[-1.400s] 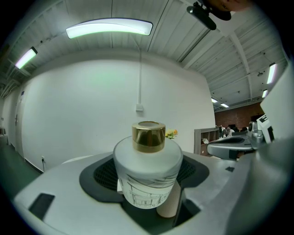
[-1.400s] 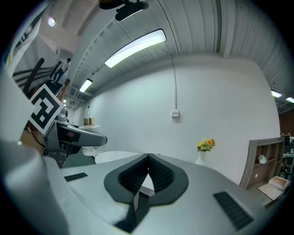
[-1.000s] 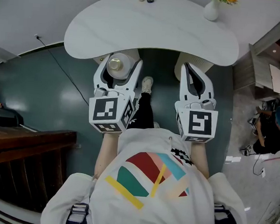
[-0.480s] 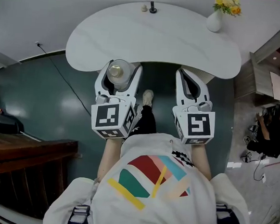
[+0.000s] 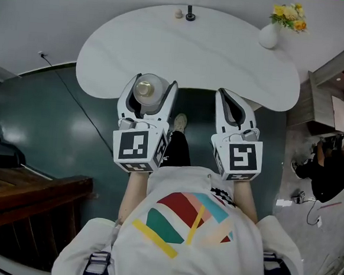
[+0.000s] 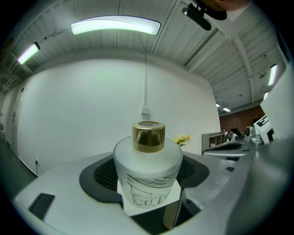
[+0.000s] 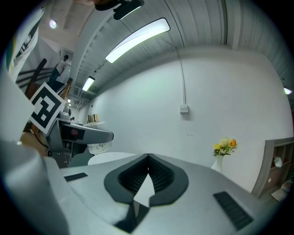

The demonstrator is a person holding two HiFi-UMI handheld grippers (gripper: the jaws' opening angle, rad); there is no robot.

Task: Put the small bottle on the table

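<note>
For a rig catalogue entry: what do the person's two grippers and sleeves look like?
The left gripper and right gripper are matching white plastic shells with tapering jaws lined by dark grey ribbed pads. Each carries a white cube with black square markers at its rear. No cables show. The person wears a white T-shirt with a multicoloured print; the forearms are uncovered.

Large studio-like hall: bare white wall (image 6: 82, 114), ribbed ceiling (image 6: 216, 50), strip light (image 6: 115, 26), glossy teal floor (image 5: 42, 124). Curved white tabletop (image 5: 214, 54) with flower vase (image 5: 267, 36); open wooden shelf unit (image 5: 330, 81) alongside.
</note>
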